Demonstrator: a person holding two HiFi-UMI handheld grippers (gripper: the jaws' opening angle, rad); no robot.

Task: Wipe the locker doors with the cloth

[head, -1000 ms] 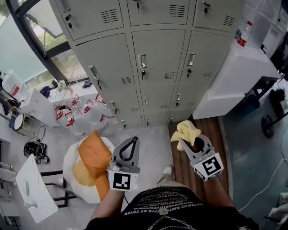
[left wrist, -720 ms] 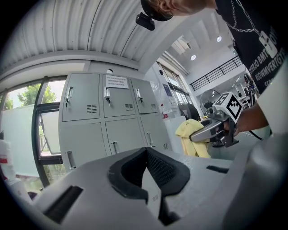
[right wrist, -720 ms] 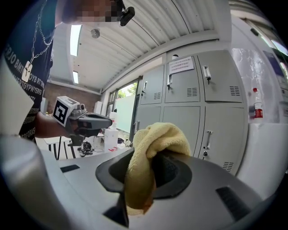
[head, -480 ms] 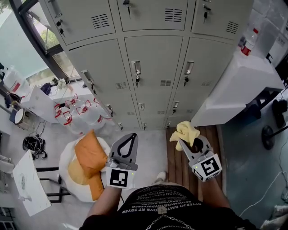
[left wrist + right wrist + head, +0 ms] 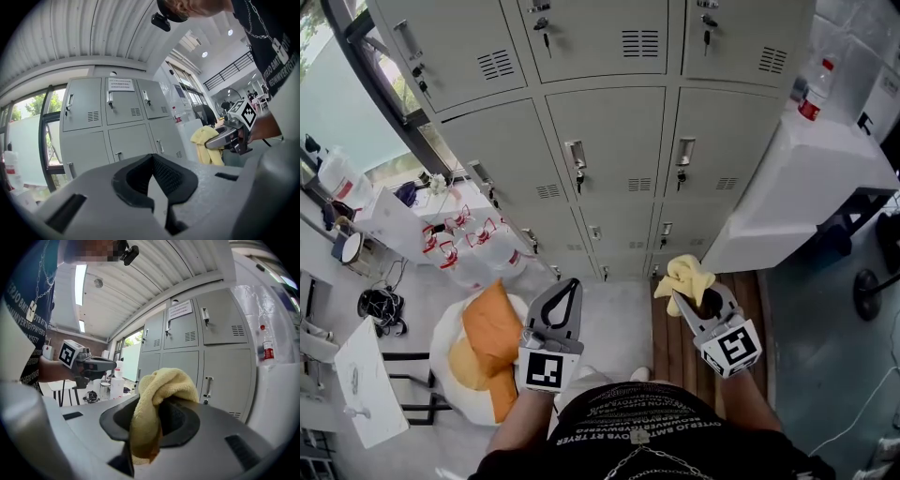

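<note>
Facing grey locker doors [image 5: 614, 150], with right gripper [image 5: 682, 298] clamped on a bunched yellow cloth [image 5: 686, 273] and left gripper [image 5: 571, 285] pressed together, empty.

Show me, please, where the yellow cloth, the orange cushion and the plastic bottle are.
yellow cloth [image 5: 686, 275]: head view, its bunched top.
orange cushion [image 5: 492, 330]: head view, middle of its face.
plastic bottle [image 5: 813, 90]: head view, its clear body.
</note>
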